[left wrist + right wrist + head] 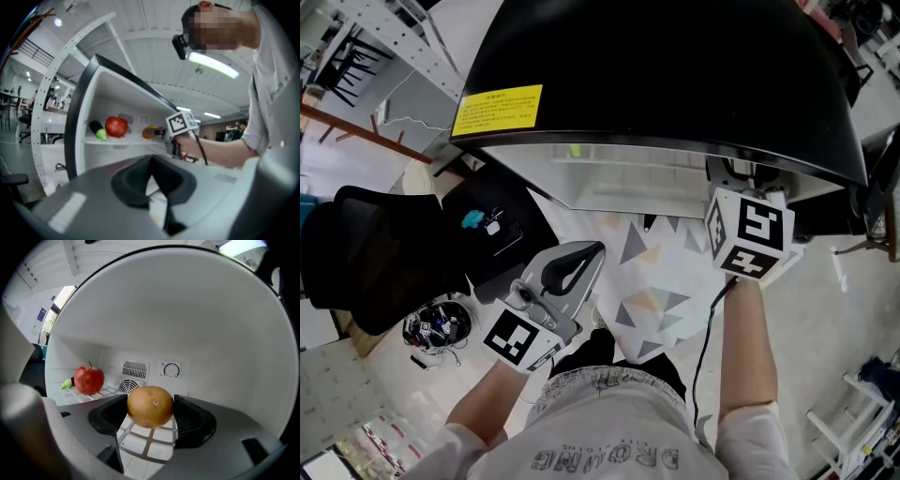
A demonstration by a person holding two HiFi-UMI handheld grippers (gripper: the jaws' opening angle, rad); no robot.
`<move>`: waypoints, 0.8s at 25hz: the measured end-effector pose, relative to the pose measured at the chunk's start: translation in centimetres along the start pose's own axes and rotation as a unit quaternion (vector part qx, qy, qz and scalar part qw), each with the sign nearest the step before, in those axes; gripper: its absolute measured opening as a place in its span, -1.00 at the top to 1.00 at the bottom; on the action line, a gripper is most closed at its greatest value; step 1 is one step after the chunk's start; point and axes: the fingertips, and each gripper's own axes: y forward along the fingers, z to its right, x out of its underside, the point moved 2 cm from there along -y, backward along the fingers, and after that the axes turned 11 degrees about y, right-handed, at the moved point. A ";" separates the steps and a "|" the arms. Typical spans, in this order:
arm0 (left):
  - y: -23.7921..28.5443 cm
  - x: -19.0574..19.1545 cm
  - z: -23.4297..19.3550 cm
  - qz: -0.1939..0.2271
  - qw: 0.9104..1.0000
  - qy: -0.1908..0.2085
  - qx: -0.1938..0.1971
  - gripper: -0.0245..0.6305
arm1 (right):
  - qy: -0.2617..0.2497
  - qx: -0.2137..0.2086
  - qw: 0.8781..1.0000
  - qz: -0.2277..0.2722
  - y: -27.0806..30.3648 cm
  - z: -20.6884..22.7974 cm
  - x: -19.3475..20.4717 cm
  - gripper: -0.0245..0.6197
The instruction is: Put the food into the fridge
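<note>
Orange fruit (149,401) is clamped in the right tool (150,414), just over the fridge's wire shelf (140,442), right of the apple (89,379). This looks like the placing step; next, lower and release. Left tool (151,180) is closed and empty.

Your right gripper (150,414) holds the orange (150,405) over the fridge shelf (140,440) (toward its back); the apple (89,379) sits near the left edge, vegetable (66,384) beside it.

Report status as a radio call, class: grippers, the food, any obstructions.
Right gripper shut on orange, inside fridge, over wire shelf. Left gripper shut, empty, outside fridge. Apple on shelf further left, apart from orange; nothing blocking.
</note>
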 end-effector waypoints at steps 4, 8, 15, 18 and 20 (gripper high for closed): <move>-0.1 0.0 0.2 -0.003 1.000 0.001 0.001 0.90 | -0.004 -0.002 1.000 -0.013 0.0 -0.1 0.4 0.00; -0.2 0.0 0.4 -0.003 1.000 0.003 0.001 0.90 | -0.002 -0.001 1.000 -0.020 -0.1 0.1 1.0 0.00; -0.4 -0.3 1.1 -0.003 1.000 0.008 0.002 0.90 | 0.005 -0.019 1.000 -0.023 -0.6 -0.4 1.4 0.00; -0.5 -0.6 1.4 0.000 1.000 0.011 0.002 0.90 | 0.008 -0.025 0.999 -0.021 -0.9 -0.6 1.3 0.00; -0.7 -0.7 1.6 0.001 1.000 0.012 0.001 0.91 | 0.008 -0.026 0.999 -0.019 -1.2 -0.6 1.2 0.00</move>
